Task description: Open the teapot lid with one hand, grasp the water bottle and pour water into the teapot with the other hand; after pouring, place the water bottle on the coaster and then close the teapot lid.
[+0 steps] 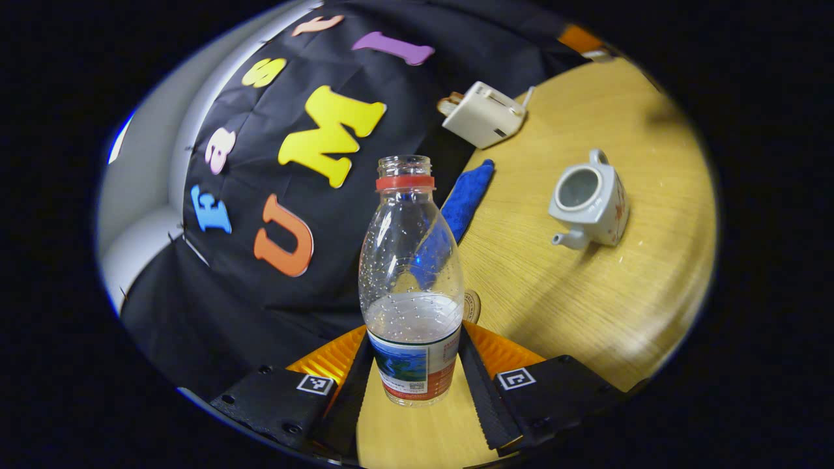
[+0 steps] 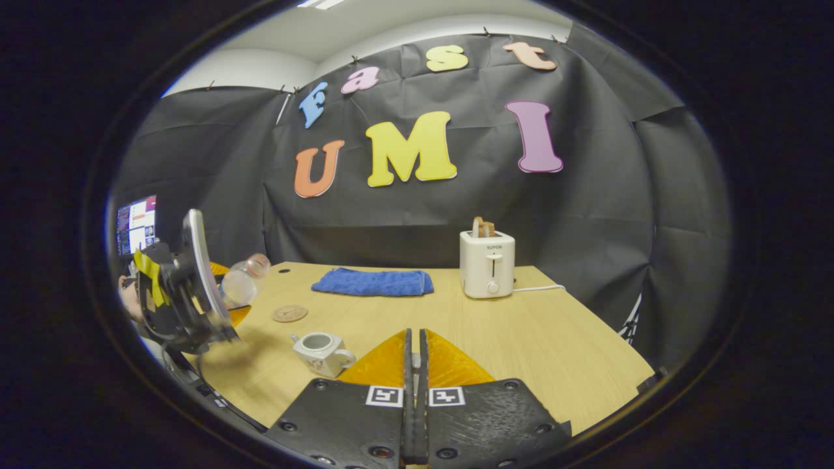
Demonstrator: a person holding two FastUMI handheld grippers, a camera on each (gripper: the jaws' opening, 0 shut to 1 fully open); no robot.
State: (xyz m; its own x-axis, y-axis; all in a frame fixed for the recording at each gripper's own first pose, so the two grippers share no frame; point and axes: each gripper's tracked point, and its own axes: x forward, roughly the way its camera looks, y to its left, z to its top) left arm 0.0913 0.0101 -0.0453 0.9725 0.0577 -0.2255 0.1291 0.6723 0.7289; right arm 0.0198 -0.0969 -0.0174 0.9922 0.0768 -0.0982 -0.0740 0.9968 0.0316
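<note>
left hand-held gripper: my fingers clamped on the water bottle, uncapped, about a third full.
coaster: on the table, between bottle and blue towel.
teapot: lid off, mouth open, right of the bottle, well apart; bottle's long axis tips that way.
right hand-held gripper: fingers together; probably pinching the lid, can't confirm.
</note>
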